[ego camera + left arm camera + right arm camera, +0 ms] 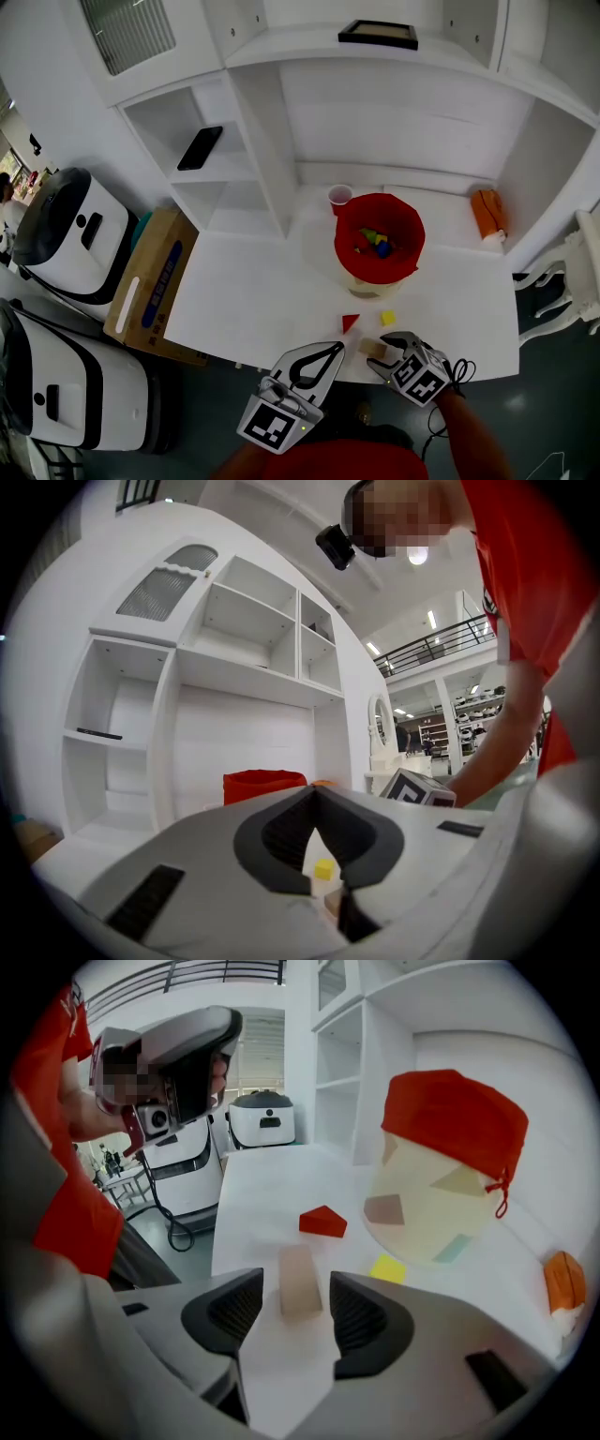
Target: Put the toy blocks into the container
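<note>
Worktop point(253, 300): white, set into a white shelf unit; 3 blocks lie loose near its front edge.
Container point(455, 1115): red-lined soft bin, further back on the worktop, with some blocks already in it.
Right gripper point(298, 1321): jaws wide, 1 pad on each side of the tan block point(300, 1279), and I judge neither is pressing on it.
Left gripper point(316, 803): jaws together, empty, beside the right gripper at the front edge.
Other blocks: red wedge point(322, 1222) and yellow block point(387, 1267), between the tan block and the container.
Risk 1: if I close off-centre, 1 pad lands first and the tan block may swivel out or skid off the front edge.
Risk 2: a grip on the block's near end only could let it droop and drop on the way over.
Risk 3: coming in low, I could knock the soft container's rim and shove it.
Risk 4: the 2 grippers sit close and could clash if I swing left.
</note>
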`<state>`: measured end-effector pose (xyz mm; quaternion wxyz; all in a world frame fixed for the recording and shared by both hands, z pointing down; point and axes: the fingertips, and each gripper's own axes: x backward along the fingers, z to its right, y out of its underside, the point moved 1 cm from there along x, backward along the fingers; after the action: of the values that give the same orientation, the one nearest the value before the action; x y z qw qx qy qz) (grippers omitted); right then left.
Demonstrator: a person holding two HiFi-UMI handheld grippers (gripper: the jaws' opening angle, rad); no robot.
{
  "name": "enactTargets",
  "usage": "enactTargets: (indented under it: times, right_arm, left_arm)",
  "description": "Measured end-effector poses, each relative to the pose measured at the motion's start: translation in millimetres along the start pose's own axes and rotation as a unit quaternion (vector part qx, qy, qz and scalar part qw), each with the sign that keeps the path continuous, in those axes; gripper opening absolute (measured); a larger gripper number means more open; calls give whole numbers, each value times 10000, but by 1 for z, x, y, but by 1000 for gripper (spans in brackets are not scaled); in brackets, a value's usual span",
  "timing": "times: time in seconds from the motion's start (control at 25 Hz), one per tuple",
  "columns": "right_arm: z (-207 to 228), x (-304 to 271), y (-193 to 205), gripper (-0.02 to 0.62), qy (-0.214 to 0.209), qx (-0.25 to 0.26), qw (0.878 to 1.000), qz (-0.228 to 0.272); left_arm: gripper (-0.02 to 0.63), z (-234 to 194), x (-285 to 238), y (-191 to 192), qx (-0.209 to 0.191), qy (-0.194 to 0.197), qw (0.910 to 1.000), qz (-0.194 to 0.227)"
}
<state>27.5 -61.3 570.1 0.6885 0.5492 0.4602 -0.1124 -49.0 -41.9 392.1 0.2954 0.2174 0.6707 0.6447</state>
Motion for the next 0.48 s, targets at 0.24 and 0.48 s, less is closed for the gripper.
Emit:
enactTargets:
  times: [0.24,0.48]
  right_arm:
    - [-1,-7,7,138,-76,-157,9998,-14]
    - [0,1,4,147,-97,-641,9971,390]
  left_arm:
    - [12,-4,-2,2,-18,14,10000,-58]
    - [12,-6,-5,5,9,16,9999,-99]
